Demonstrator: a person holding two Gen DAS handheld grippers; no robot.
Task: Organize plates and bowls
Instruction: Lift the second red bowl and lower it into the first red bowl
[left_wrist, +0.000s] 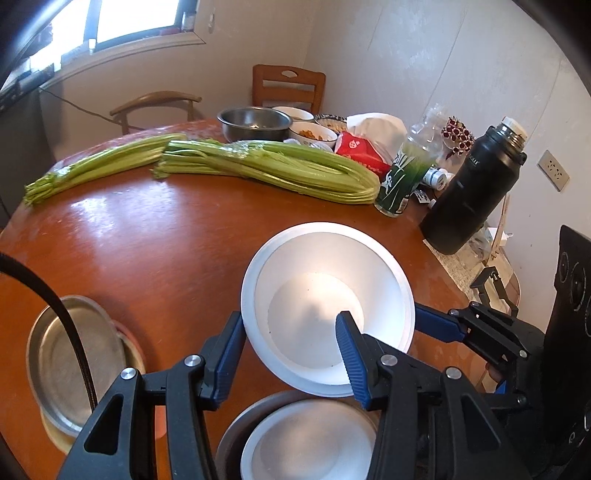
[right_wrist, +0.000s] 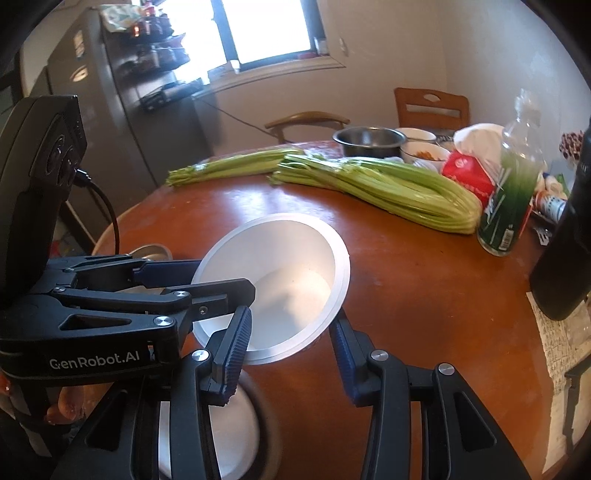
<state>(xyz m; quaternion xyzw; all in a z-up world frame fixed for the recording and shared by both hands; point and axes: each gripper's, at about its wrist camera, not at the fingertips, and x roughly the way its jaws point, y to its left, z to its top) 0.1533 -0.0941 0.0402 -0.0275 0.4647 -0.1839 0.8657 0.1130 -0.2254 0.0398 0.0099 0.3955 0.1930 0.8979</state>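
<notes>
- The wide white bowl with a flat rim and a deep conical well (left_wrist: 327, 306) is tilted and clear of the round reddish-brown wooden table (left_wrist: 147, 236), carried between both tools
- The left tool (left_wrist: 291, 350) is clamped on the near-left part of the rim, one blue ribbed pad outside the wall and the other inside the well
- The right tool (right_wrist: 291, 339) grips the opposite side the same way, one pad inside and one under the rim; both tools look closed on the wall, not just resting there
- It reads as stiff, glossy ware, ceramic or melamine, I cannot tell which; either way the smooth glaze looks slippery against the pads, and if ceramic it would chip on a knock
- The sloped wall means a pinch tends to slide upward toward the rim, so the flat rim band is the surest hold; two grips on opposite sides keep it from swinging
- Below it sits a second white bowl nested in a grey metal dish (left_wrist: 306, 439), the likely stack to join or to leave
- A flat round steel plate on a pink one (left_wrist: 77, 362) lies to the left, apart from the bowls
- Bundles of green celery stalks (left_wrist: 266, 170) and a tall black flask (left_wrist: 476, 188) sit well away, no obstacle to a short carry
</notes>
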